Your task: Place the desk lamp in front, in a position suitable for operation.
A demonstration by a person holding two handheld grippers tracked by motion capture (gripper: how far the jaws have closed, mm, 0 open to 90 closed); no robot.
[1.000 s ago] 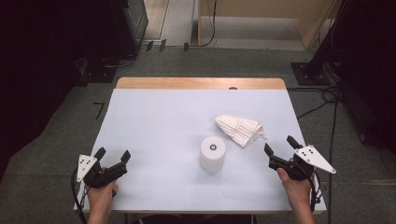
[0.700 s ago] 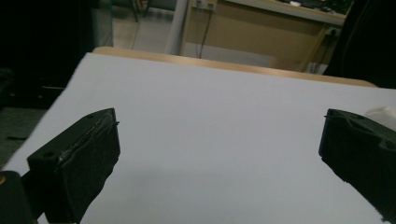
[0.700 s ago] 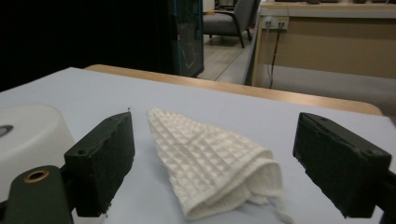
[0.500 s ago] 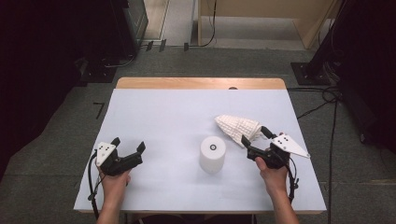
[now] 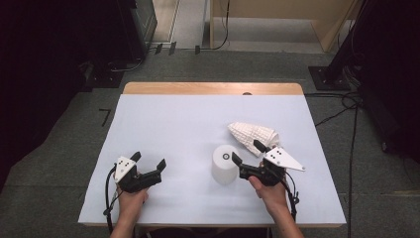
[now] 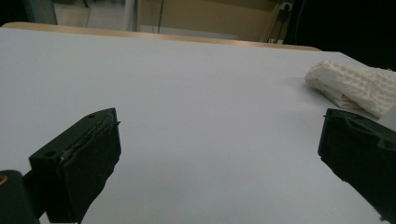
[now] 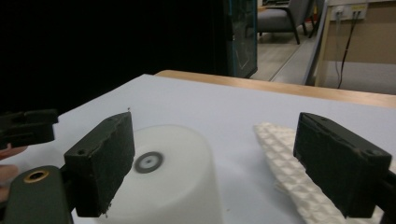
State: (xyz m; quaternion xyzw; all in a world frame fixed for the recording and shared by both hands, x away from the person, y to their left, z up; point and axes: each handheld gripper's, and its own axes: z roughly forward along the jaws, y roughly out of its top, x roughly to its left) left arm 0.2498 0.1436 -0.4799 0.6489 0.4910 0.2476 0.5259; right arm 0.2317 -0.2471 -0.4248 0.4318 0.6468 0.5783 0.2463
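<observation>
A white upright cylinder point(image 5: 225, 164) with a small round cap mark stands right of the table's middle. In the right gripper view the cylinder point(image 7: 163, 182) rises just beyond the left jaw. A folded white waffle-textured cloth point(image 5: 253, 135) lies behind and to the right of it; the same cloth point(image 7: 299, 182) point(image 6: 355, 86) appears in both gripper views. My right gripper point(image 5: 245, 152) is open, close to the cylinder's right side, with nothing between its jaws. Over bare table at the front left, my left gripper point(image 5: 147, 160) is open and holds nothing.
The table has a white top point(image 5: 188, 124) with a wooden strip point(image 5: 213, 88) along its far edge. Cables point(image 5: 346, 104) run over the grey floor at the right. Dark equipment point(image 5: 133, 25) stands beyond the far left corner.
Both hands have come forward and inward over the table. The right gripper has closed in on the cylinder's right side; the left has moved toward the middle. Cylinder and cloth have not moved.
</observation>
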